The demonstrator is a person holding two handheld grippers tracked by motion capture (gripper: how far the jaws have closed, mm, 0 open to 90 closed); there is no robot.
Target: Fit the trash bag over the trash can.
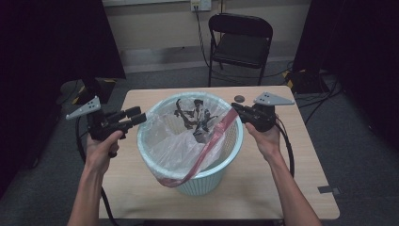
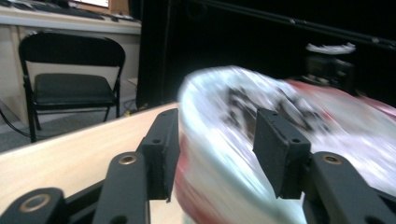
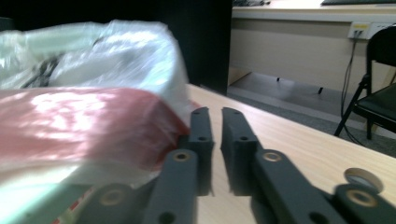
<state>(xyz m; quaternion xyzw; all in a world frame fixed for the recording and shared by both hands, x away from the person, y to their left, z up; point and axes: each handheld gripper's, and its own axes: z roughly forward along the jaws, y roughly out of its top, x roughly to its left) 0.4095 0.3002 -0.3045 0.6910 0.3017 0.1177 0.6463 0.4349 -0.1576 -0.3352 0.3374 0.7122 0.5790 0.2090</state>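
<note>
Holding my left gripper (image 2: 215,154) with fingers apart at the bag (image 1: 181,141) rim lining the bin (image 1: 207,181) on the table (image 1: 301,165); right gripper (image 3: 214,140) fingers nearly together, bag's red band (image 3: 79,126) just beside them.

Clear red-edged plastic bag (image 1: 186,141) lining upright pale-blue basket (image 1: 207,181) at table centre

Bagged basket (image 1: 207,181) is flanked on the tabletop (image 1: 282,183) by left claw (image 1: 141,114) and right claw (image 1: 236,109), both at the liner (image 1: 171,146) rim.
</note>
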